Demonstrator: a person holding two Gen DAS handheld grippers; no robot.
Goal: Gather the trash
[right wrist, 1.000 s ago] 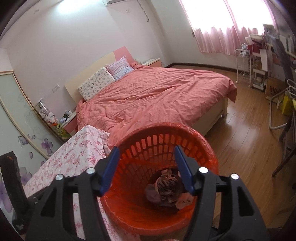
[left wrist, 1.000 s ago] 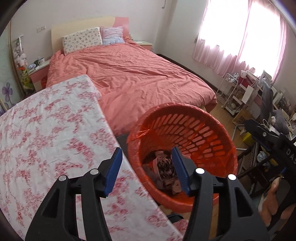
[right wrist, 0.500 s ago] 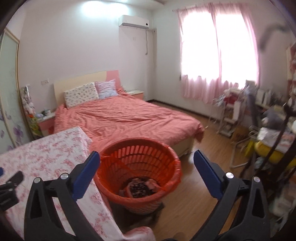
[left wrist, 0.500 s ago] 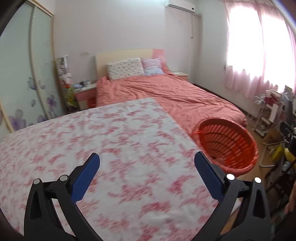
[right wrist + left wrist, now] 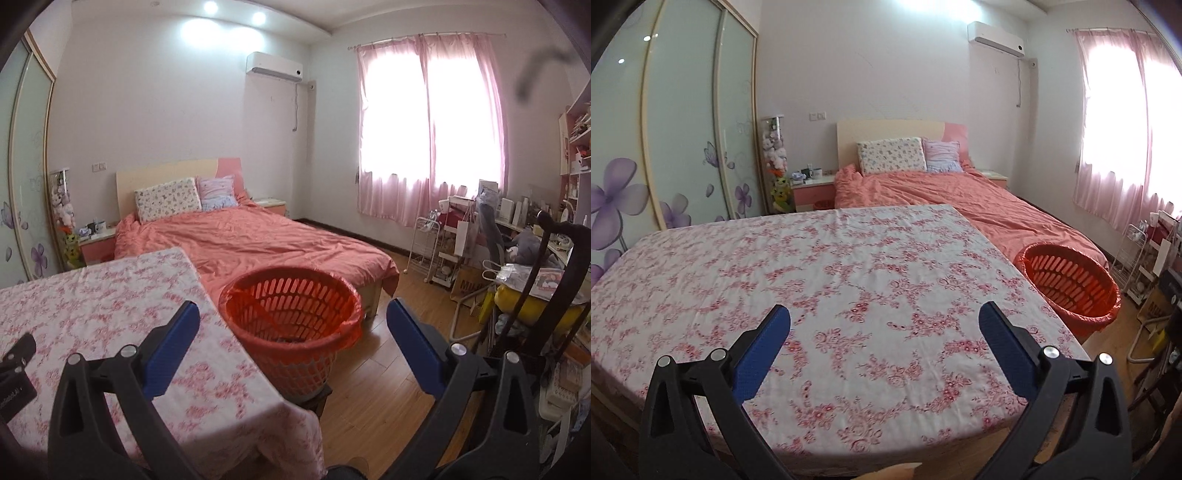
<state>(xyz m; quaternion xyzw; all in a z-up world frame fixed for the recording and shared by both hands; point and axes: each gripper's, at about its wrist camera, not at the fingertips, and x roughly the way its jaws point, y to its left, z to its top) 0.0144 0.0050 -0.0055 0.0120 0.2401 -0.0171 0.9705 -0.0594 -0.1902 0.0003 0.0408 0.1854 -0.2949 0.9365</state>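
Observation:
An orange slatted trash basket (image 5: 295, 317) with an orange liner stands on a low stand beside the table's right edge; it also shows in the left wrist view (image 5: 1071, 284). Only a dark sliver of its contents shows. My left gripper (image 5: 884, 332) is wide open and empty, held above the flower-print tablecloth (image 5: 812, 280). My right gripper (image 5: 293, 332) is wide open and empty, held back from the basket and above it. No loose trash shows on the table. A corner of the left gripper (image 5: 16, 354) shows at the left edge of the right wrist view.
A bed with a salmon cover (image 5: 258, 240) lies behind the basket. A white wire cart (image 5: 432, 247), a cluttered desk and a chair (image 5: 524, 266) fill the right side. Wood floor (image 5: 391, 376) lies right of the basket. Sliding wardrobe doors (image 5: 665, 147) stand at the left.
Both grippers have opened wide and pulled up and back from over the basket. The left one has swung left over the table; the basket now sits farther off.

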